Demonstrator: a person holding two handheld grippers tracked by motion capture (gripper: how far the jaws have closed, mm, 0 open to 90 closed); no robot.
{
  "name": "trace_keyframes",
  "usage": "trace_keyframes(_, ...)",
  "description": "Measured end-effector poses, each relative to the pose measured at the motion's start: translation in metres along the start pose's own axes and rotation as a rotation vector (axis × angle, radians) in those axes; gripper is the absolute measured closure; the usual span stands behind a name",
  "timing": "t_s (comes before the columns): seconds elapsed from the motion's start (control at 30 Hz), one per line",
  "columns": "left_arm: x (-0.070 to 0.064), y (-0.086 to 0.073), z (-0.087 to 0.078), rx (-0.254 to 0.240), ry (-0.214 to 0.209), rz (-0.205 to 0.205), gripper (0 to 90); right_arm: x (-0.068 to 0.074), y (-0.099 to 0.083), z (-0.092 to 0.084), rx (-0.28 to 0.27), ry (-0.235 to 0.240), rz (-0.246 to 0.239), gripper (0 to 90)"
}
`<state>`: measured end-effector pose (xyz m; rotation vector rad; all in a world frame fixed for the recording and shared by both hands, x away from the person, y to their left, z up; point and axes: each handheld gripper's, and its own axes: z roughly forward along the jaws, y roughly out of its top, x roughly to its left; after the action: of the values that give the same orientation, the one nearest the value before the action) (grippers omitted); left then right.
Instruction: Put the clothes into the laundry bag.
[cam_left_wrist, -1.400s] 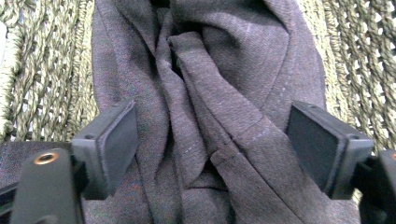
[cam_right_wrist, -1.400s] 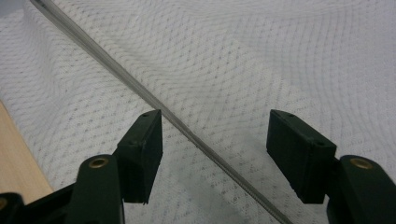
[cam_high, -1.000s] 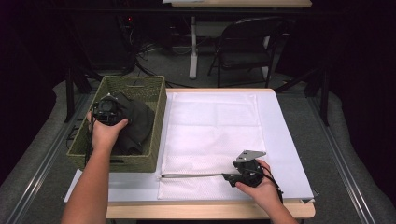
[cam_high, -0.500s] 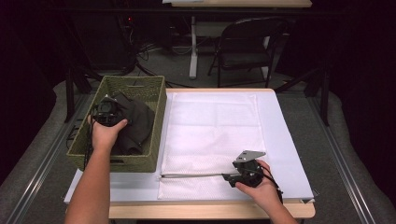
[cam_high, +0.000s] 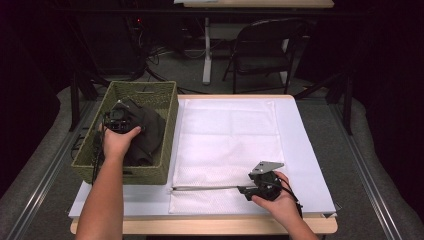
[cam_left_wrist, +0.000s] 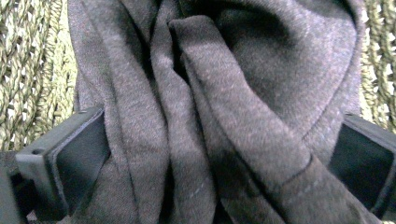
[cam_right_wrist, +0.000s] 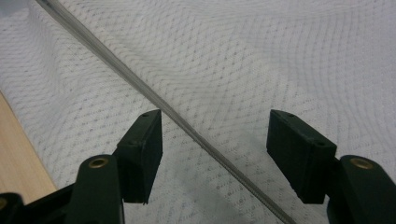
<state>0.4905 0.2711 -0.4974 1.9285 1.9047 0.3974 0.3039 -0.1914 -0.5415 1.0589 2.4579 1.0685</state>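
Left gripper (cam_high: 120, 121): inside woven basket (cam_high: 165, 130) at table's left, jaws spread around bunched dark cloth (cam_left_wrist: 205, 116), whose folds its own view detailed. Right gripper (cam_right_wrist: 215, 154): near right, released, astride white cloth's (cam_high: 227, 145) folded edge (cam_right_wrist: 154, 100).

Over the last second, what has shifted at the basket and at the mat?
Very little. The left gripper has edged slightly back toward the person inside the woven basket, its fingers astride the dark cloth. The right gripper stays open on the white mat, unmoved. Basket and mat are unchanged.
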Motion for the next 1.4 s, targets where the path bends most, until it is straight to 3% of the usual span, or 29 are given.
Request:
trace_keyframes(0.37, 0.005, -0.001, 0.007, 0.005, 0.01, -0.012, 0.0, -0.001, 0.0, -0.002, 0.0, 0.003, 0.009, 36.1)
trace_keyframes(0.5, 0.007, -0.002, 0.011, 0.018, -0.017, -0.046, 0.0, -0.001, 0.0, -0.002, 0.0, 0.002, 0.008, 36.1)
trace_keyframes(0.97, -0.004, 0.0, 0.012, 0.047, 0.005, -0.022, 0.0, 0.001, 0.0, 0.001, 0.005, 0.006, 0.002, 36.2)
trace_keyframes(1.2, -0.009, 0.001, 0.014, 0.064, -0.02, -0.017, 0.6, 0.002, 0.001, 0.001, 0.007, 0.01, 0.003, 36.1)
trace_keyframes(1.4, -0.011, 0.002, 0.016, 0.069, 0.005, -0.014, 0.0, 0.003, 0.001, 0.001, 0.008, 0.01, -0.001, 36.1)
